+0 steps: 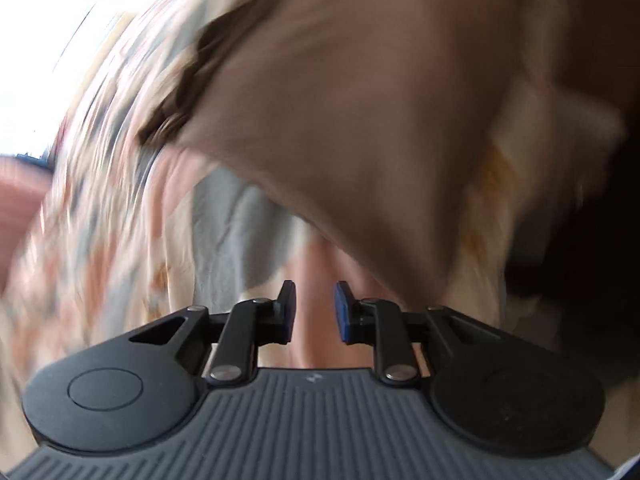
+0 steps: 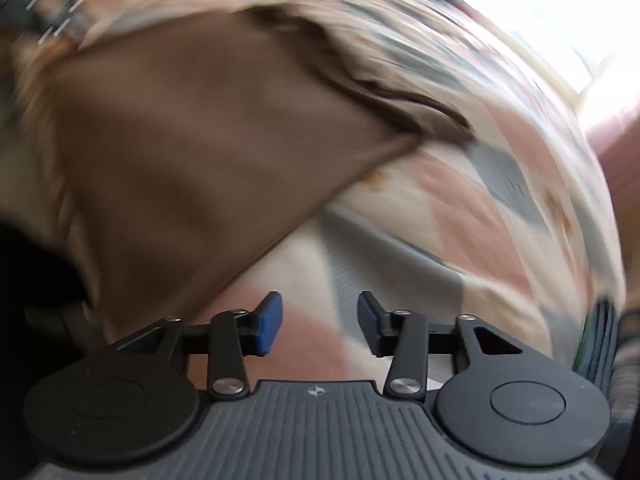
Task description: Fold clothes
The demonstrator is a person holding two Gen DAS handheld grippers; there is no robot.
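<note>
A brown garment [image 1: 360, 100] lies on a patterned bedspread [image 1: 100, 240] of pink, grey and cream patches; both views are motion-blurred. In the right wrist view the brown garment [image 2: 192, 128] fills the upper left over the bedspread [image 2: 460, 220]. My left gripper [image 1: 315, 308] is open and empty, just below the garment's near edge. My right gripper [image 2: 320, 322] is open and empty, to the right of the garment's lower corner, above the bedspread.
A bright window glare [image 1: 60, 40] fills the upper left of the left wrist view and the upper right of the right wrist view [image 2: 560, 20]. A dark area [image 1: 580, 240] lies past the bed edge at right.
</note>
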